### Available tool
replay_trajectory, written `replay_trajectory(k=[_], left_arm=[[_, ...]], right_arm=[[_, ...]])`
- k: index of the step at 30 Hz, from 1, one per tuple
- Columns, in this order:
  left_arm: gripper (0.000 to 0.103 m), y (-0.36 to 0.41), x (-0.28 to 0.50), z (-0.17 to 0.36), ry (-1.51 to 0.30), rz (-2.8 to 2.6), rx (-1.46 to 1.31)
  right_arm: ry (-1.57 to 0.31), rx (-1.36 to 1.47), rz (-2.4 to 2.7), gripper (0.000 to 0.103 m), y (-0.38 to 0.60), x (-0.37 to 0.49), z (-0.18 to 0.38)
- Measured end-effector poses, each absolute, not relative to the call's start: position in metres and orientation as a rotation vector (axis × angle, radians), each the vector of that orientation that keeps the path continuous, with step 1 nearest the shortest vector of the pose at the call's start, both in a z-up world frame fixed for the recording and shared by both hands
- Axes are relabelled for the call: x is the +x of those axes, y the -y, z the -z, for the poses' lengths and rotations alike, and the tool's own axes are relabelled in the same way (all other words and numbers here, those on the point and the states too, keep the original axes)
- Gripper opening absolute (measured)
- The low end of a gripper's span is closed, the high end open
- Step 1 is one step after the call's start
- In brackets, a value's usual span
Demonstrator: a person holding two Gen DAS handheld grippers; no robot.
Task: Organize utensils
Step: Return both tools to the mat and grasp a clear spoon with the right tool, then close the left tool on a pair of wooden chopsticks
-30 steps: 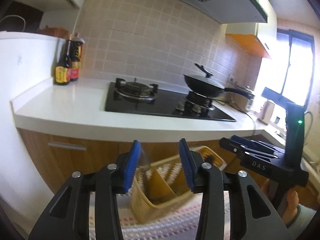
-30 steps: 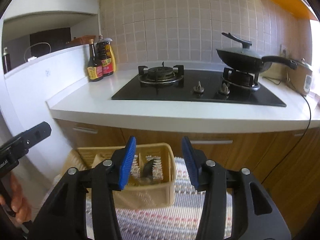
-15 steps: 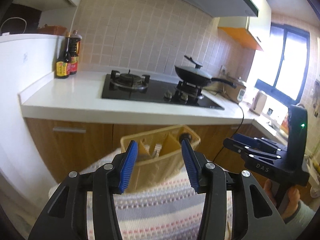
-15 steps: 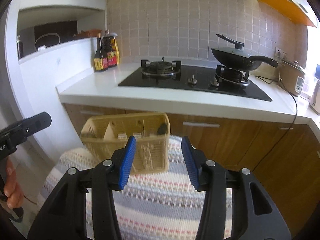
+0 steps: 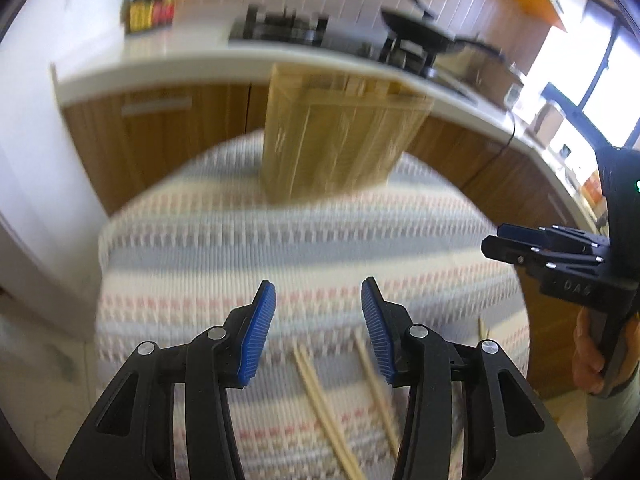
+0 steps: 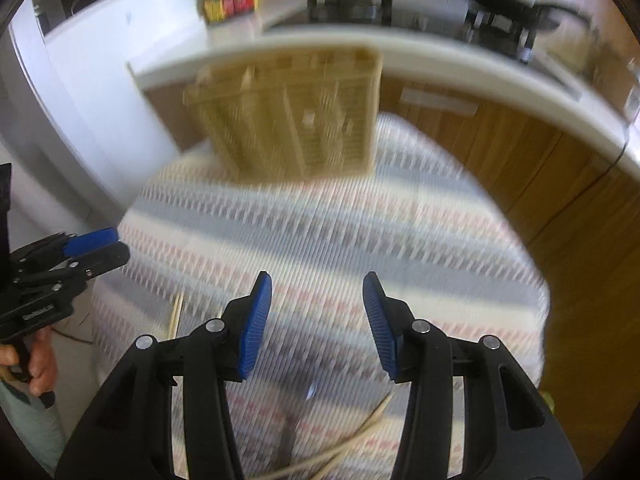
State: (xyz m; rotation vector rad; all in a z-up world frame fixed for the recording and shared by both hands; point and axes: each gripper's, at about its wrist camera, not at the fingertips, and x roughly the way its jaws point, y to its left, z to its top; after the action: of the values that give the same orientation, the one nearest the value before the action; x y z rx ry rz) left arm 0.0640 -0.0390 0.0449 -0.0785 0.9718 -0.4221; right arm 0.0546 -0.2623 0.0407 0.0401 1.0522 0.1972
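Blurred bg: sauce bottles on white counter, black pan on stove.

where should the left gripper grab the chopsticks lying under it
Probably mid-shaft, coming straight down from above. The chopsticks lie flat on the striped cloth, thin and long, running roughly along the left gripper's pointing line, so its open jaws already straddle the shafts crosswise. Blur hides the exact spacing between sticks.
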Motion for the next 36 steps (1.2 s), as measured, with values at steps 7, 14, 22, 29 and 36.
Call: replay_trajectory(k=[7,14,22,29,36], left_arm=[[0.043,0.033,0.05,-0.002,-1.079,0.399,0.002],[0.04,0.049,0.04,0.024,-1.165,0.418,0.083],[0.03,0.047,0.043,0.038,-1.203,0.408,0.064],[0.031,0.059,0.038,0.039,-1.19,0.404,0.121],[0.033,0.082,0.038,0.042,-1.21,0.394,0.242]], right_arm=[[-1.359,0.102,-0.284,0.044,0.255,0.034,0.024],[-1.446,0.073,-0.27,0.044,0.239,0.01,0.043],[-1.496,0.056,-0.216,0.031,0.232,-0.001,0.063],[-1.512,-0.078,-0.145,0.023,0.206,0.007,0.071],[-1.512,-0.045,-0.148,0.01,0.193,0.014,0.074]])
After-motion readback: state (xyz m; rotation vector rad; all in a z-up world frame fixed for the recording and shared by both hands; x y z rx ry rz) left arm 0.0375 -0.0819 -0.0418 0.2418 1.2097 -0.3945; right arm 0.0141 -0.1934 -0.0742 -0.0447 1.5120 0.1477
